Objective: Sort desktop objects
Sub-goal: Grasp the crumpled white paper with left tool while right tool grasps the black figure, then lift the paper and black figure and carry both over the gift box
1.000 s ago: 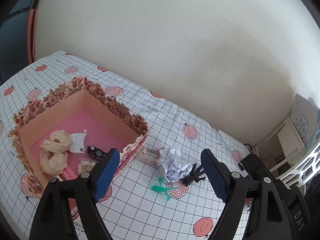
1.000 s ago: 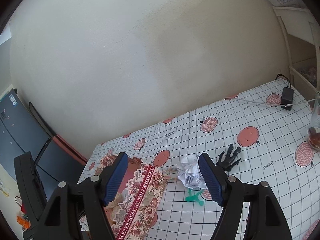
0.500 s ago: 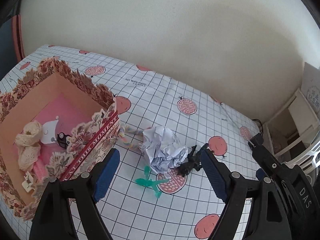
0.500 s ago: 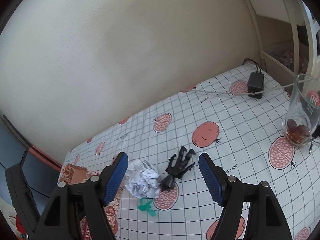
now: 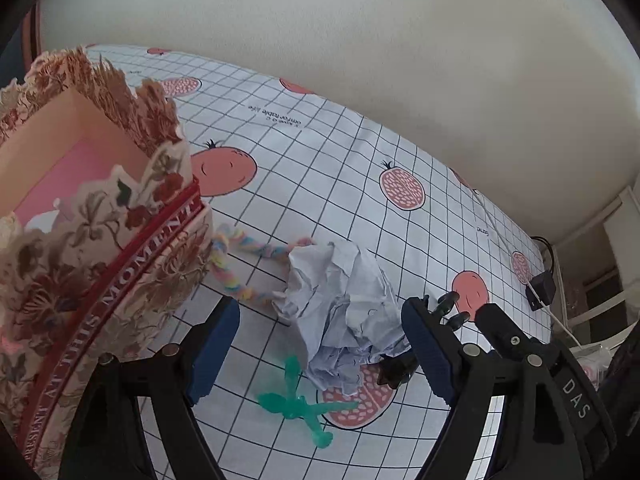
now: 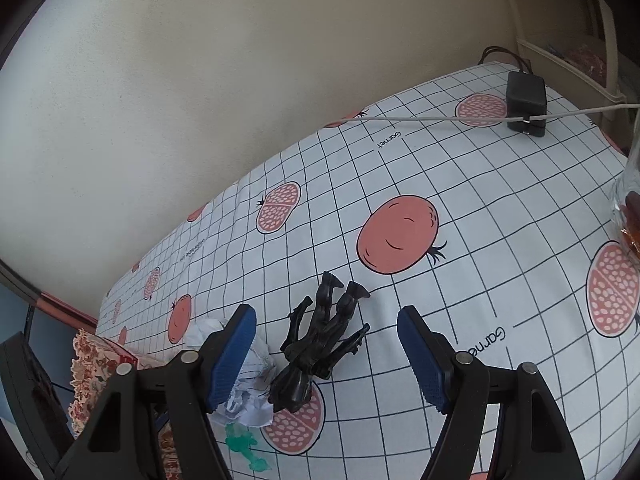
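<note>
We get soft, even daylight here, only faint shadows, no real glare. Fisheye bends the tablecloth [image 6: 460,184] grid hard, corners go black, and everything stays fairly sharp.

Black figurine [image 6: 320,340], white crumpled paper [image 5: 344,304]

Crumpled white paper [image 5: 340,312] touching black figurine [image 6: 320,340], green toy [image 5: 298,400]; pastel braid [image 5: 240,256] beside floral box [image 5: 92,248].

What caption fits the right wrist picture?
Open right gripper above a black toy figure beside crumpled paper.
</note>
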Available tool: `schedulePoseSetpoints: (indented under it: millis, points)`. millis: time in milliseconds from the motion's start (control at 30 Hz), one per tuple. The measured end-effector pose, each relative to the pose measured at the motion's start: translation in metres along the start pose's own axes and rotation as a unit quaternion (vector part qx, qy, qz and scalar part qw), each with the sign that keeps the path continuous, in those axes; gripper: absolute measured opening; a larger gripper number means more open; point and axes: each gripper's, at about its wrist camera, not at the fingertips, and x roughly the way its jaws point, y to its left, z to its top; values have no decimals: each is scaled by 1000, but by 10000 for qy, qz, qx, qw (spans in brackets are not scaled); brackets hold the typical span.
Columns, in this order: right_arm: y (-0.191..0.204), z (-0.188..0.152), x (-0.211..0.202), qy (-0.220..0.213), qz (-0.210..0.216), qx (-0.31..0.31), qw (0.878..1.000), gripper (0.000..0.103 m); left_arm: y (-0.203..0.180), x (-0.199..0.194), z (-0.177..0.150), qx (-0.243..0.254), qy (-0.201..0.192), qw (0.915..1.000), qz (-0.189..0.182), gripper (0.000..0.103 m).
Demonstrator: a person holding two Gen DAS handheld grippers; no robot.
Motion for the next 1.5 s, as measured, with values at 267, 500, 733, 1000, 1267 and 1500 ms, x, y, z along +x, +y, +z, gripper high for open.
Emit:
schedulePoseSetpoints:
  millis: [267,500,733,1000,1267,1500]
  points:
    - [1,-9,17,127,-209,-56,9997,75,4,9,3,-146,56,9983,-559,84]
    - [19,-20,28,151,-427,-476,9978,66,7,12,5,-230,105,9972,-705,85]
    - [18,-20,26,20,-681,-565,9961,58,8,12,5,-205,126,9969,-745,85]
    - [-8,-10,14,-85,-838,-185,9963,40,-1,18,-1,-91,259,9960,-852,86]
    - [-11,-9,15,-45,-738,-220,9970,39,-17,27,-11,165,354,9955,-859,86]
    - [-7,-12,19,26,-781,-344,9963,37,-20,28,-14,327,287,9955,-847,82]
